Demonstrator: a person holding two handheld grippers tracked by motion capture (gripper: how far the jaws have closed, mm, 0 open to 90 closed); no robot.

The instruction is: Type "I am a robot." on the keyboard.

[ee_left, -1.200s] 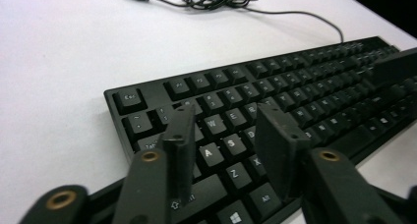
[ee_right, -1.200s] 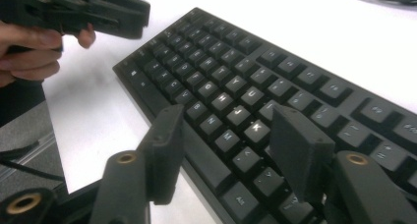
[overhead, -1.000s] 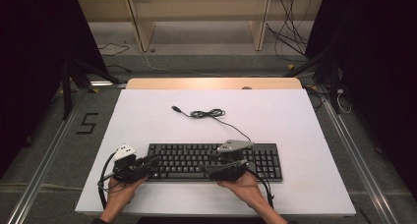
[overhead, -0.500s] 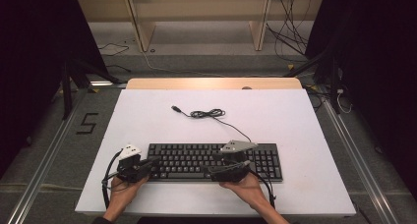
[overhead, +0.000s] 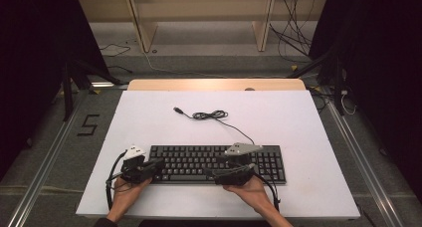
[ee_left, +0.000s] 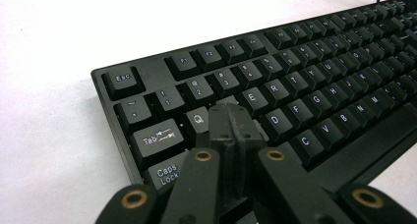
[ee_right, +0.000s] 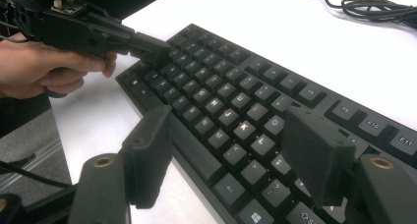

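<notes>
Left gripper [ee_left: 231, 117] first: we found its jaws pressed together, nothing between them, the joined tip resting down among the keys near W and A at the left end of the keyboard [ee_left: 295, 86]. In the high view we logged that gripper [overhead: 158, 163] lying across the keyboard's [overhead: 199, 160] left edge, held in the left hand [overhead: 124, 197]. The jaws had just been closing, with nothing caught between them.

We noted the keyboard, black and full-size, lying flat on the white table [overhead: 298, 117], near the table's front edge and roughly centred. Its cable [overhead: 211, 115] ran back from its upper right to a loose coil farther up the table, well apart from both hands.

Farther right, we recorded the right gripper [ee_right: 231, 150] with jaws standing wide apart, hovering over the lower key rows and gripping nothing; they had just been opening. The right hand [overhead: 249, 189] held it at the keyboard's front edge, right of centre.
</notes>
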